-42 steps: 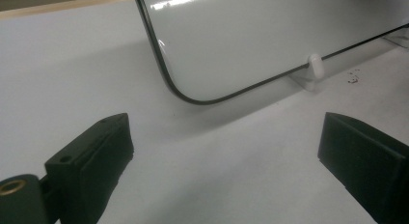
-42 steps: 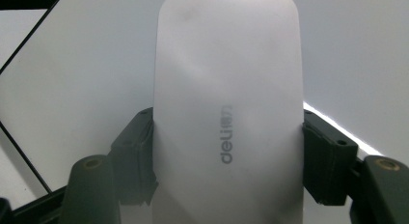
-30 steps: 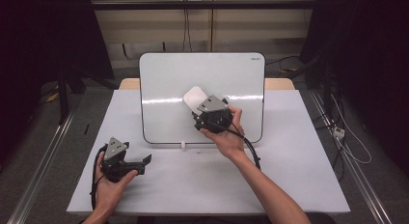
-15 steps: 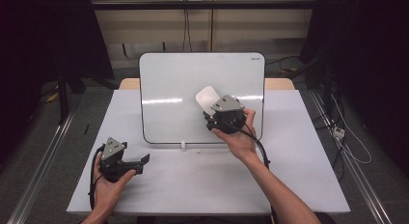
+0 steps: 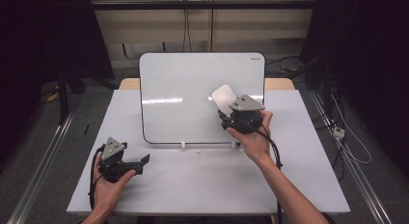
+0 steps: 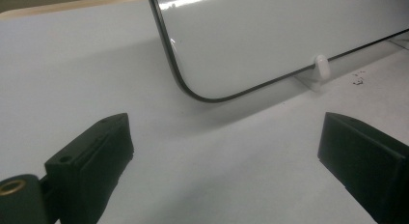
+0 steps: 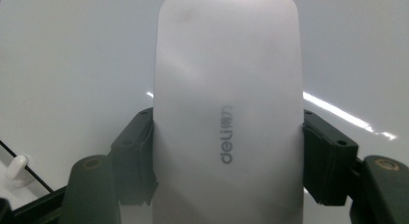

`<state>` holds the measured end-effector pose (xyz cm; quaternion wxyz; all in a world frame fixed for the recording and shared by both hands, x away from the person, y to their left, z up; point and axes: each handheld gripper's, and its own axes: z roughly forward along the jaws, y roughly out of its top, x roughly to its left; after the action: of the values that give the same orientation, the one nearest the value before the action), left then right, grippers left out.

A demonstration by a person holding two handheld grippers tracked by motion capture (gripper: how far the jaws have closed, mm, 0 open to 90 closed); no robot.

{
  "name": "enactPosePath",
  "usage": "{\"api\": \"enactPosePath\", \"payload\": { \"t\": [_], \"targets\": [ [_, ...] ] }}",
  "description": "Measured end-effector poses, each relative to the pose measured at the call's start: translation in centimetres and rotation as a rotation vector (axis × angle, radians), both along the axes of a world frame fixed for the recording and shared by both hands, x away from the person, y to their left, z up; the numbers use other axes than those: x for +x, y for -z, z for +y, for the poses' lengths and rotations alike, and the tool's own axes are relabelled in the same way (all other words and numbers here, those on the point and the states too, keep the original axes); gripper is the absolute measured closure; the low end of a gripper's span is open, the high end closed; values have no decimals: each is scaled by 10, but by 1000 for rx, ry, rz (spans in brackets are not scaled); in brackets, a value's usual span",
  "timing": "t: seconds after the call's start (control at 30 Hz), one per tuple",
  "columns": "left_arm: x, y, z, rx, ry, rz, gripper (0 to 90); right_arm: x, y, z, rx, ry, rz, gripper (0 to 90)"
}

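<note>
A whiteboard (image 5: 193,89) stands propped on the table, its surface blank. My right gripper (image 5: 226,113) is shut on a white eraser (image 5: 223,96), held against the board's right half. In the right gripper view the eraser (image 7: 226,113) sits clamped between both jaws, its grey brand mark facing me, with the whiteboard (image 7: 72,50) right behind it. My left gripper (image 5: 142,161) rests low on the table at the front left, open and holding nothing. In the left gripper view the whiteboard (image 6: 270,35) shows its lower corner beyond the wide-apart jaws.
The white table (image 5: 212,185) has bare room in front of the board. Small white clips (image 5: 183,145) hold the board's lower edge; one clip (image 6: 320,67) is close ahead of the left gripper. Dark floor and metal rails flank the table.
My right gripper has slid the eraser rightward across the board. The left gripper has stayed in place.
</note>
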<state>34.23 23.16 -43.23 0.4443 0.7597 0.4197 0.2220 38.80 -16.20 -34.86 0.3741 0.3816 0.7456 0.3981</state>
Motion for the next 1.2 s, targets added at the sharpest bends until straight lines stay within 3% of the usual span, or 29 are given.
{"api": "enactPosePath", "payload": {
  "t": [0.53, 0.9, 1.2],
  "targets": [
    [0, 0, 0, 3, -3, 6, 50, -14, 20, -41, -13, 84, 45, 318],
    [-1, -1, -1, 6, -1, 1, 49, -22, 38, -51, -18, 108, 67, 318],
    [-1, -1, -1, 6, -1, 2, 50, -19, 44, -48, -40, 102, 85, 318]
  ]
}}
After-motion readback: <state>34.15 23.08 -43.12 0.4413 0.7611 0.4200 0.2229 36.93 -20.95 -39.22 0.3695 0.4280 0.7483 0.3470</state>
